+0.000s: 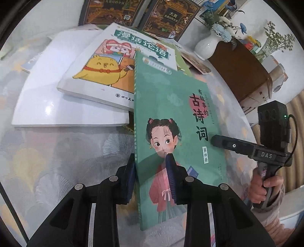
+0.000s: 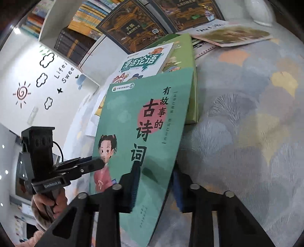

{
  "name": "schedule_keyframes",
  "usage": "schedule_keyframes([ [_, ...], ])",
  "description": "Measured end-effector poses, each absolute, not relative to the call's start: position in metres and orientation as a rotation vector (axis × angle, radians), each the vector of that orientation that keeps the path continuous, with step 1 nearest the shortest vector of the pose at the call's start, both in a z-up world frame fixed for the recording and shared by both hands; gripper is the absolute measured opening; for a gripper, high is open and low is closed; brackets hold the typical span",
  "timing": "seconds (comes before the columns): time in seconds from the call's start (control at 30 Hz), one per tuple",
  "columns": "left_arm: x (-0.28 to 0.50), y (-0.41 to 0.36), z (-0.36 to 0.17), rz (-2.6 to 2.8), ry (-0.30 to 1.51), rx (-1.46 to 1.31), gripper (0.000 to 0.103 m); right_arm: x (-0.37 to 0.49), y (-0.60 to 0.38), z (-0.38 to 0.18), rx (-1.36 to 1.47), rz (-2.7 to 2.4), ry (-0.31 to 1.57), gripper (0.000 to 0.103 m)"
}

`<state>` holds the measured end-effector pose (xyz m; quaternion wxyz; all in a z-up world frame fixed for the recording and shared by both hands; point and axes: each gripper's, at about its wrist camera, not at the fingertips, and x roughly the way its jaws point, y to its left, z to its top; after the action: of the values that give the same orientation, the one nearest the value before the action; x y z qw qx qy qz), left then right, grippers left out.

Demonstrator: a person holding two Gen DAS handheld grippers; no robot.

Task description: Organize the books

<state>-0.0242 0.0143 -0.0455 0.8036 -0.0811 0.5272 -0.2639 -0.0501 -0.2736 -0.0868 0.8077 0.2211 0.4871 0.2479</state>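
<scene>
Together, left tool (image 1: 151, 174) and right tool (image 2: 155, 187) clenched on one green book (image 1: 176, 121), two dark books (image 1: 169, 17) behind

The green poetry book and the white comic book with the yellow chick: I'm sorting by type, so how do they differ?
The green poetry book is gripped by both tongs, left and right, its near end raised; the white comic book lies flat on another white book. The green cover shows a girl; the white one shows cartoon figures. Both are illustrated paperbacks with Chinese titles.
</scene>
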Motion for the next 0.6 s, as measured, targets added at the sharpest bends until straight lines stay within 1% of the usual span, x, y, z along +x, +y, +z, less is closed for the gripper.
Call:
schedule_keyframes([
  [0.2,-0.036,0.019,-0.014,-0.533,1.027,-0.113,0.027,-0.063,-0.250,-0.040,0.397,0.580,0.958,0.026],
  [0.3,-0.043,0.031,0.003,-0.524,0.974,-0.114,0.029,-0.069,-0.232,-0.019,0.339,0.607,0.926,0.026],
  [0.4,-0.049,0.053,0.018,-0.491,0.932,-0.131,0.030,-0.067,-0.206,0.001,0.274,0.656,0.901,0.026],
  [0.6,-0.053,0.115,0.035,-0.408,0.872,-0.208,0.030,-0.057,-0.134,0.019,0.145,0.740,0.880,0.026],
])
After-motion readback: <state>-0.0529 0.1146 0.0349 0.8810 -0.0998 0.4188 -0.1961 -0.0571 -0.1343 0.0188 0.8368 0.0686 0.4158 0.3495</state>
